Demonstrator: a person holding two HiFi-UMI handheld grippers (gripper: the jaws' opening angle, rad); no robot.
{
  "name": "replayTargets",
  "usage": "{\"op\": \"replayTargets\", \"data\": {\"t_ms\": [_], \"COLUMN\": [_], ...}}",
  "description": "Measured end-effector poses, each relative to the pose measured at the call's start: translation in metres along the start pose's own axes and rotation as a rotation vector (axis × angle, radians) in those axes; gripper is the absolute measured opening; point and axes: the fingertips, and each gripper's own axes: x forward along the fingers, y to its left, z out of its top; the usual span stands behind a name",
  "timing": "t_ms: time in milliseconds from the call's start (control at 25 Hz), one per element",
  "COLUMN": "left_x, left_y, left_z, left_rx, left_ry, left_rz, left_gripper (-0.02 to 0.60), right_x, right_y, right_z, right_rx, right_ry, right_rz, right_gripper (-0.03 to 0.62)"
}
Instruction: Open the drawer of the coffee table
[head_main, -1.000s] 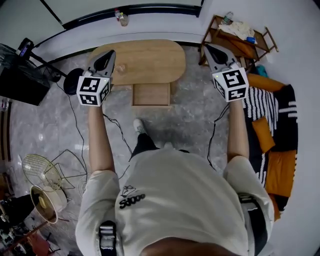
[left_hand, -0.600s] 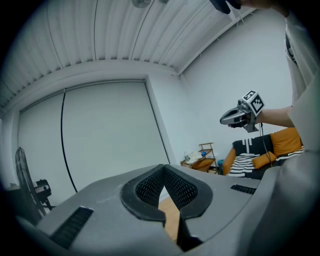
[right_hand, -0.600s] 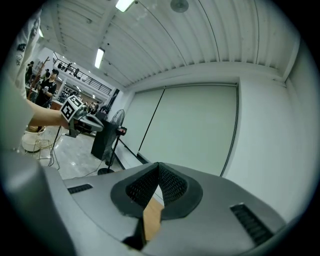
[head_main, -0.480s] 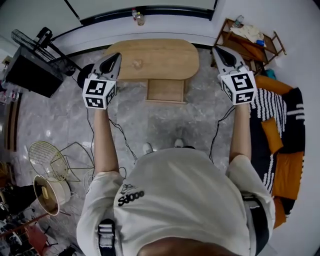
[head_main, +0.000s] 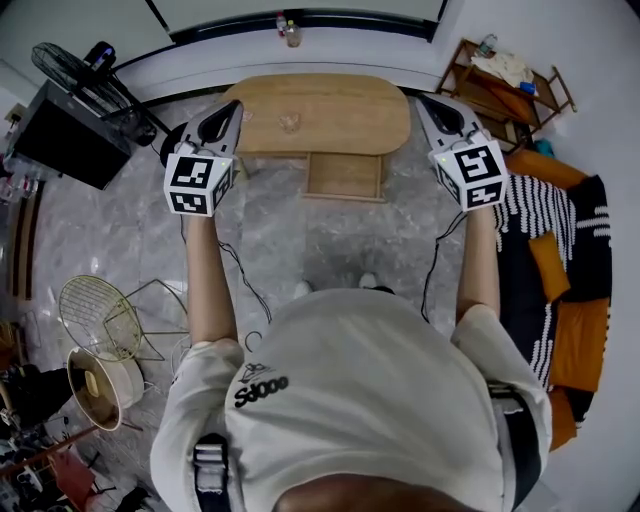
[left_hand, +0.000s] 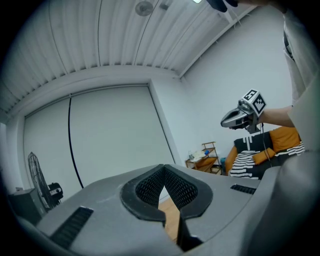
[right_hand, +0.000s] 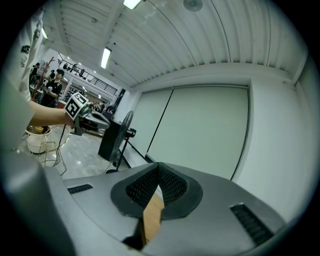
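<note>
The oval wooden coffee table (head_main: 340, 100) stands ahead of me in the head view. Its drawer (head_main: 345, 176) is pulled out of the front side toward me, and nothing shows inside it. My left gripper (head_main: 234, 109) hovers over the table's left end, its jaws shut with nothing between them. Off the table's right end, my right gripper (head_main: 424, 101) is likewise shut and empty. Neither touches the drawer. In the left gripper view the closed jaws (left_hand: 163, 171) point level at the far wall, with the right gripper (left_hand: 239, 116) off to the side. The right gripper view shows its shut jaws (right_hand: 158, 168) and the left gripper (right_hand: 89, 120).
A small object (head_main: 291, 122) lies on the tabletop. A wooden rack (head_main: 512, 78) and a sofa with orange cushions (head_main: 555, 250) stand at the right. At the left are a black fan (head_main: 70, 62) and a dark box (head_main: 60, 140). Wire fan guards (head_main: 98, 318) and cables (head_main: 240, 275) lie on the floor.
Both arms have travelled with the person while staying shut. The table and its pulled-out drawer now sit further right in the head view, and the person's feet have drawn back from the drawer.
</note>
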Motion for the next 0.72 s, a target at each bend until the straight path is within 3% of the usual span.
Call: {"op": "replayTargets", "data": {"t_ms": [720], "left_x": [0.005], "left_y": [0.013], "left_z": [-0.01], "left_rx": [0.018], "left_ry": [-0.001], "left_rz": [0.006], "left_gripper": [0.018], "right_x": [0.03], "right_y": [0.006], "right_z": [0.008], "right_rx": [-0.041], "right_ry": [0.018], "right_rz": [0.012], "right_gripper": [0.006]}}
